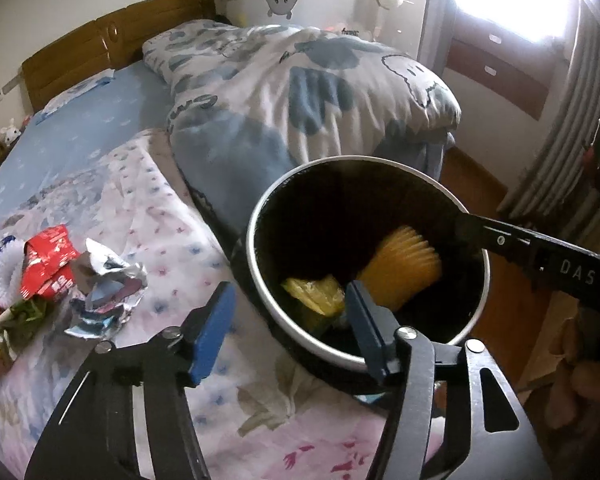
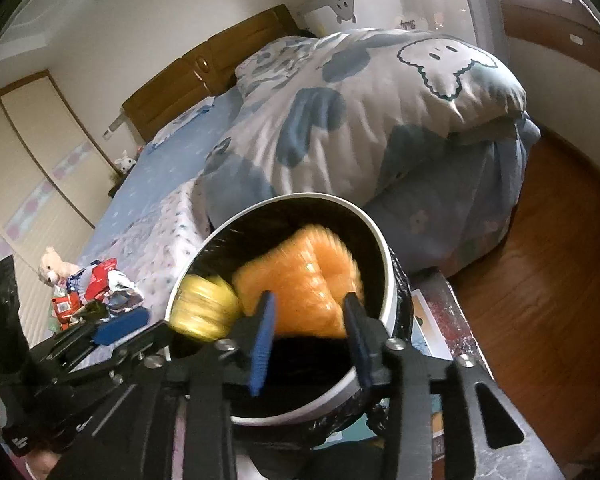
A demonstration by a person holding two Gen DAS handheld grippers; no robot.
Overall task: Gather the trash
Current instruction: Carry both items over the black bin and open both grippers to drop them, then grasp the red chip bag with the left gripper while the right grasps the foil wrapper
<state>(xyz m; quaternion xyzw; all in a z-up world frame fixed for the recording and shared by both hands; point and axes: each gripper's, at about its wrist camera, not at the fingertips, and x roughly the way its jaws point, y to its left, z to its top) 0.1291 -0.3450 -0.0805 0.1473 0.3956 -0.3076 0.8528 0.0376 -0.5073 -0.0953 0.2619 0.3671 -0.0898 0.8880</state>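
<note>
A white-rimmed bin with a black liner (image 1: 256, 256) (image 2: 388, 264) stands at the bed's edge. Inside lie an orange wrapper (image 1: 404, 268) (image 2: 300, 284), blurred, and a yellow wrapper (image 1: 312, 292) (image 2: 204, 308). My left gripper (image 1: 288, 324) is open and empty, its right finger over the bin's near rim. My right gripper (image 2: 308, 340) is open over the bin mouth, the orange wrapper loose just beyond its tips; its finger (image 1: 540, 248) reaches in from the right in the left wrist view. A pile of red, silver and green wrappers (image 1: 48, 280) (image 2: 96, 292) lies on the bed to the left.
A bunched blue-and-white duvet (image 1: 300, 88) (image 2: 380, 112) lies behind the bin. Wooden headboard (image 1: 100, 44) at the back, a crib (image 1: 340, 4) beyond. Wooden floor (image 2: 540, 280) to the right. A teddy bear (image 2: 54, 268) sits by the wrappers.
</note>
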